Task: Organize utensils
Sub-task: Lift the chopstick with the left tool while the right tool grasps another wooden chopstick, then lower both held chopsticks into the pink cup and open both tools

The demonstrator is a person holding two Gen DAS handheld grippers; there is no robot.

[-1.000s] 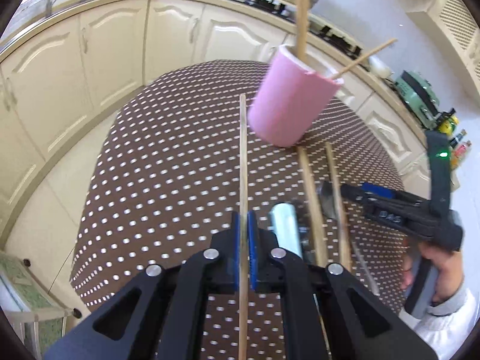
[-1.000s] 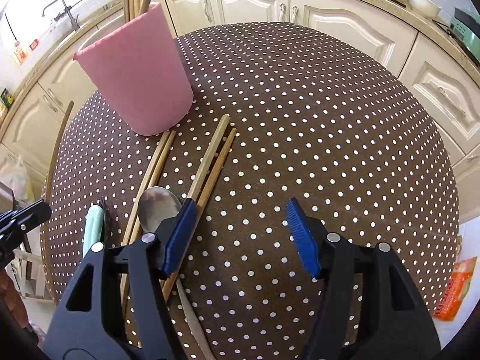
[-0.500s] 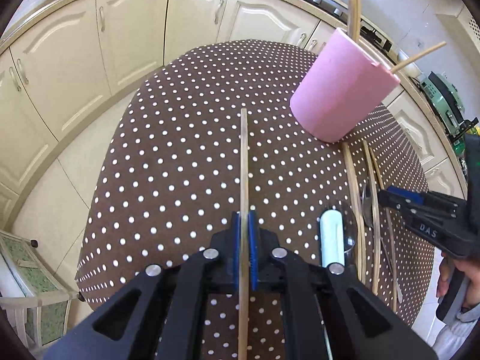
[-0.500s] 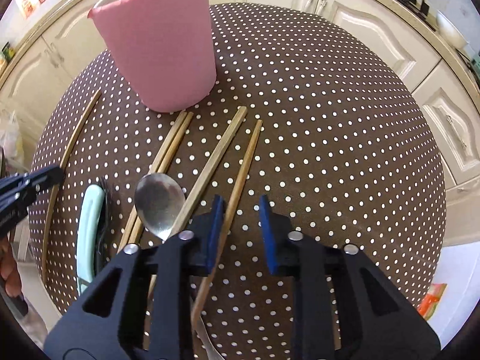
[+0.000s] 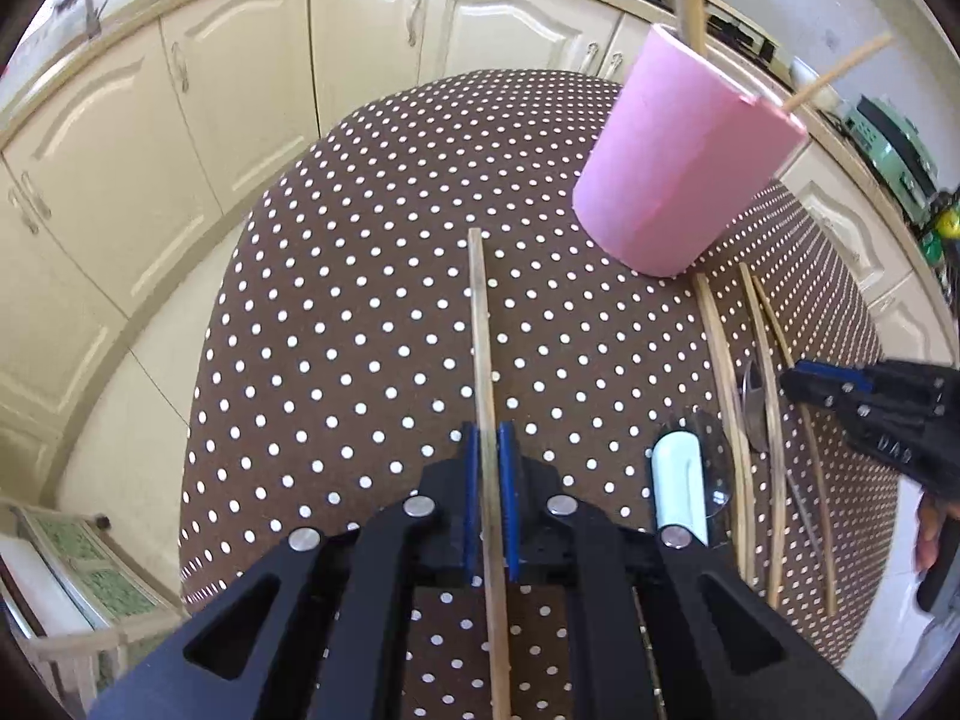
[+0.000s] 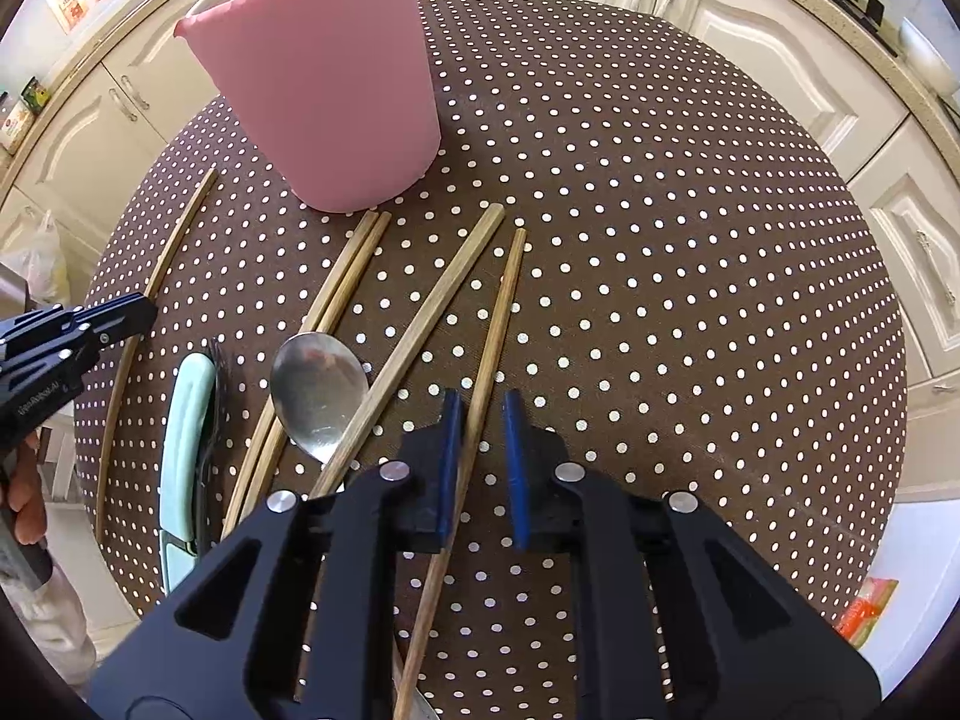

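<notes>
Left wrist view: the left gripper (image 5: 489, 450) clamps a slender wooden chopstick (image 5: 480, 324) over the polka-dot desk (image 5: 360, 324); the pink cup (image 5: 678, 162) holds chopsticks (two visible). Right wrist view: the right gripper (image 6: 480, 414), jaws parted, straddles a darker chopstick (image 6: 495, 336) lying on the desk.

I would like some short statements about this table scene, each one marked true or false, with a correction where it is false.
1. The left gripper is shut on a chopstick. True.
2. The right gripper is shut tight on its chopstick. False: a gap remains beside the right finger.
3. The pink cup lies on its side. False: it stands upright.
4. The cup already holds chopsticks. True.
5. The spoon is in the cup. False: it lies on the table.
</notes>
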